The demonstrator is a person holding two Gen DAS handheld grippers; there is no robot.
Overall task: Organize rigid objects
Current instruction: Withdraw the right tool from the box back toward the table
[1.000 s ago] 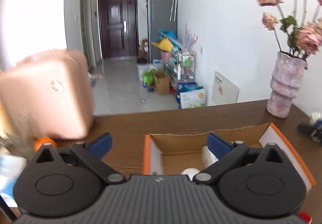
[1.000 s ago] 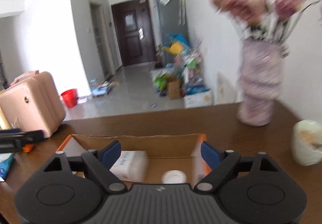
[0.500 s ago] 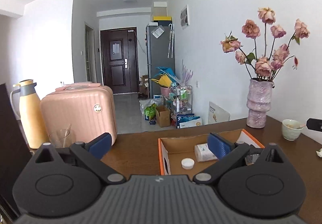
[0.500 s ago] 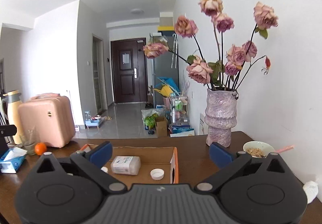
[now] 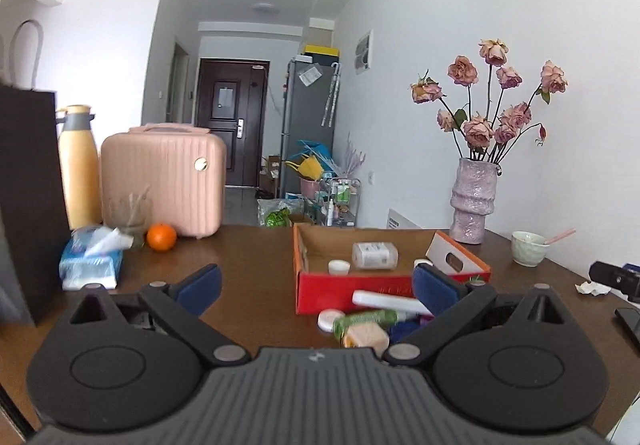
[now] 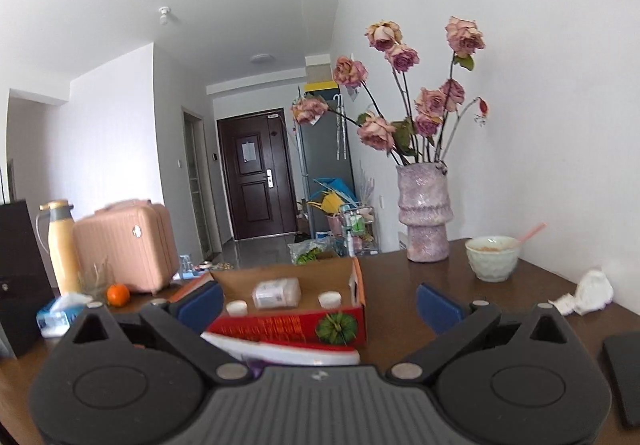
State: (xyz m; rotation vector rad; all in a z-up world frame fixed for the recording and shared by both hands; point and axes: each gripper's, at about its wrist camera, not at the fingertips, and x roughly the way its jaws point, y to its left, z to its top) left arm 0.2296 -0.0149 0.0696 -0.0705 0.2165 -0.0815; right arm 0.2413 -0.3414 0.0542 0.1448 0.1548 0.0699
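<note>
On the brown table point(image 5: 256, 257), the open red box point(image 5: 344, 287) holds a white bottle point(image 5: 375, 255) and two caps; loose items, among them a green packet point(image 5: 366, 319), lie against its near wall. Left gripper point(image 5: 316, 283) and right gripper point(image 6: 318, 303) both stand wide and empty. Risk: a sweeping approach could push the light box or scatter the pile; the vase point(image 6: 424, 221) stands near.

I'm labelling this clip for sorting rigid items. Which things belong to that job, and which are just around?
Job:
cardboard box
white bottle inside
white cap inside
small items in front

Just around:
orange
tissue pack
vase
bowl
pink case
</note>
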